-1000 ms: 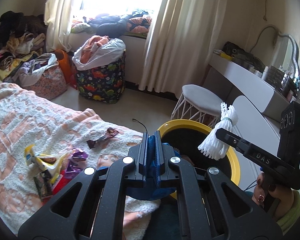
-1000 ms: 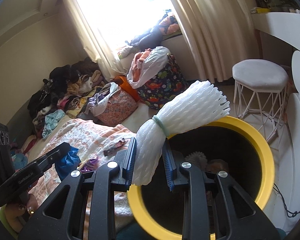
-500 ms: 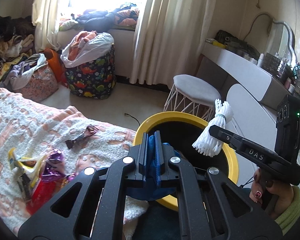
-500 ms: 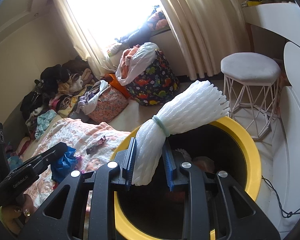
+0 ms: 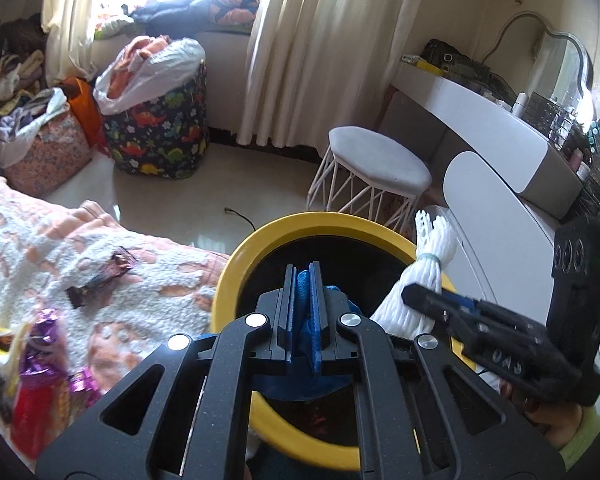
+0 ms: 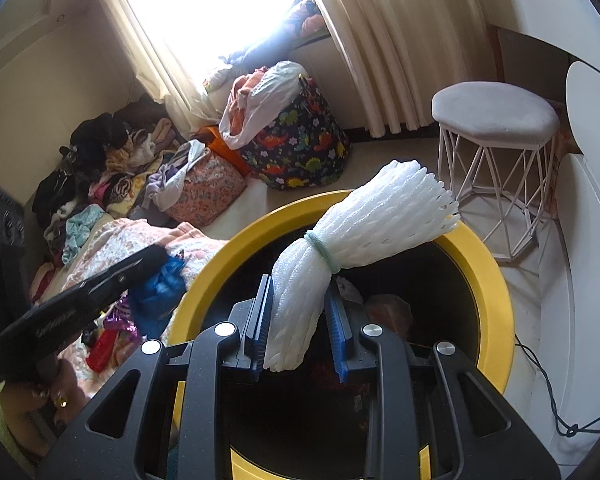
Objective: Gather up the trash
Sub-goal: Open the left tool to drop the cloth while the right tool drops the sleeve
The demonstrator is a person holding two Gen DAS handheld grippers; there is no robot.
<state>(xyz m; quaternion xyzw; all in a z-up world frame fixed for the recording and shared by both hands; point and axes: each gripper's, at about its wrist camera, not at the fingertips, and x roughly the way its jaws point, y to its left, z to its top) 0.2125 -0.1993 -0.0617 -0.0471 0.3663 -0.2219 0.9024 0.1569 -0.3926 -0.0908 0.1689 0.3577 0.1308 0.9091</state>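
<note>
A round bin with a yellow rim (image 5: 236,272) (image 6: 496,280) stands beside the bed, with trash in its dark inside. My left gripper (image 5: 303,280) is shut on a crumpled blue wrapper (image 5: 306,360) (image 6: 158,288) and holds it over the bin's near left rim. My right gripper (image 6: 300,304) is shut on a white foam net bundle (image 6: 364,224) (image 5: 428,264) tied with a green band, held over the bin's opening.
Several wrappers (image 5: 40,344) and a dark one (image 5: 104,276) lie on the pink and white blanket (image 5: 28,240). A white stool (image 5: 376,164) (image 6: 496,116), a white vanity (image 5: 500,136), a dinosaur-print laundry bag (image 5: 160,136) (image 6: 300,144) and clothes piles (image 6: 112,168) stand around.
Both grippers have moved forward and down with their loads, from beside the bin to over its opening. The bin fills more of both views.
</note>
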